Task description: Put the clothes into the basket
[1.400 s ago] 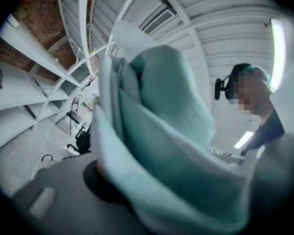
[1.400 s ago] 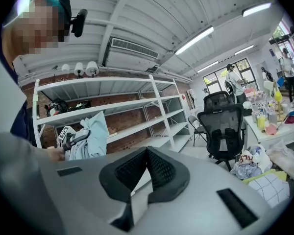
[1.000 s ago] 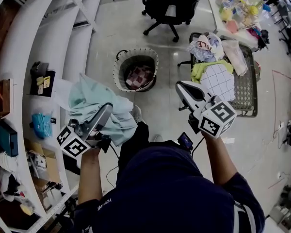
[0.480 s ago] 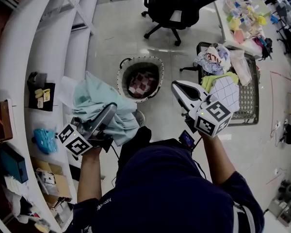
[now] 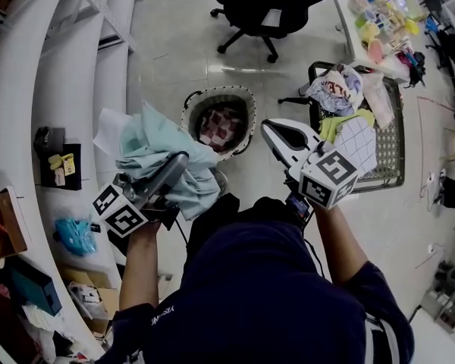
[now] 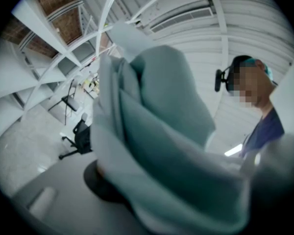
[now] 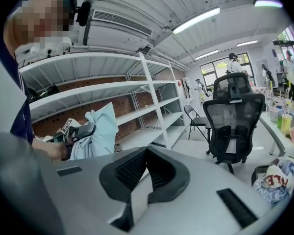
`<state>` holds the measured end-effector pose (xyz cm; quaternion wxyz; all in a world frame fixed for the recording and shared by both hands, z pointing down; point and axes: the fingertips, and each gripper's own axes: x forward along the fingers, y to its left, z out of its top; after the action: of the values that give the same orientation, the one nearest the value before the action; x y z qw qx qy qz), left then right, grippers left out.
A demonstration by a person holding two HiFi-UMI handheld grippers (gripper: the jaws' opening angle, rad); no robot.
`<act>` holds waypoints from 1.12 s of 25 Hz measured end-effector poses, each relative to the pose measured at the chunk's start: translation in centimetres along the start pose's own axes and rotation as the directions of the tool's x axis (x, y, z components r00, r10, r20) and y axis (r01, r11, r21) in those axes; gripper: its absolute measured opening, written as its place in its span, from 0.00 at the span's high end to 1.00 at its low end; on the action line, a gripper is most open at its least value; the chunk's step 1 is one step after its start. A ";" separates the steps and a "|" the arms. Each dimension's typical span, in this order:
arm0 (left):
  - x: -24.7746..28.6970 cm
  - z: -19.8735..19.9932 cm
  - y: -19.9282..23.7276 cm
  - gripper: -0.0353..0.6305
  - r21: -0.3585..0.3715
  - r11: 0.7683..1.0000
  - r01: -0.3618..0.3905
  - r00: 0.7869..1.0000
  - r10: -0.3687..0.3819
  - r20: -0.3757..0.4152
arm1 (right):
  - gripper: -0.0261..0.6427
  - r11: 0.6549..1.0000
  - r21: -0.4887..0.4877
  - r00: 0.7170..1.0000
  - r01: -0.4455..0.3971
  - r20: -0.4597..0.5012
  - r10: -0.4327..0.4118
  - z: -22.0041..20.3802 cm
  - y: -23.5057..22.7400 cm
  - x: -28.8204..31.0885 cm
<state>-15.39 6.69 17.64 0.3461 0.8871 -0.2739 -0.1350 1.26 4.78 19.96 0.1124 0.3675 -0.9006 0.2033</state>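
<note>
A pale teal garment [image 5: 161, 156] is bunched in my left gripper [image 5: 179, 165], which is shut on it and held at the left, just beside the round laundry basket [image 5: 188, 118] on the floor. A checked cloth [image 5: 221, 123] lies inside the basket. In the left gripper view the teal garment [image 6: 161, 131] fills the picture and hides the jaws. My right gripper [image 5: 268, 128] hangs to the right of the basket, jaws together with nothing between them [image 7: 147, 150]. The right gripper view also shows the teal garment [image 7: 102, 129] beside the shelves.
White curved shelving [image 5: 61, 120] runs along the left with small items on it. A wire cart [image 5: 387, 158] piled with more clothes stands at the right. A black office chair [image 5: 262, 6] is behind the basket, and a cluttered table [image 5: 379, 21] is at the top right.
Both grippers have moved forward toward the basket, which now lies closer between them. The teal garment stays in the left gripper. The right jaws have stayed together.
</note>
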 end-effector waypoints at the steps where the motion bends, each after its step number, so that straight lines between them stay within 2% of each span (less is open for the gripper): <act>1: 0.2 0.1 0.5 0.54 -0.005 1.000 0.001 1.000 -0.001 -0.003 | 0.95 1.000 0.000 1.000 0.005 -0.006 -0.005 -0.1 -0.3 0.4; 12: 2.7 -0.5 4.9 0.54 -0.050 0.999 -0.023 0.999 0.020 -0.050 | 0.95 1.000 0.015 0.997 -0.010 -0.076 0.011 -1.7 -2.4 5.0; 21: 5.3 -3.1 8.0 0.54 -0.061 0.994 -0.087 0.992 0.080 -0.100 | 0.95 0.996 0.057 0.988 -0.067 -0.135 0.074 -4.0 -4.6 8.0; 28: 7.3 -6.2 11.8 0.55 -0.106 0.983 -0.150 0.983 0.137 -0.122 | 0.95 0.990 0.071 0.972 -0.122 -0.191 0.133 -6.4 -6.7 10.4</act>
<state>-11.45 -1.36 29.85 0.4205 0.8499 -0.3087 -0.0743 -1.06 -3.10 31.21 0.1761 0.2902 -0.9005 0.2717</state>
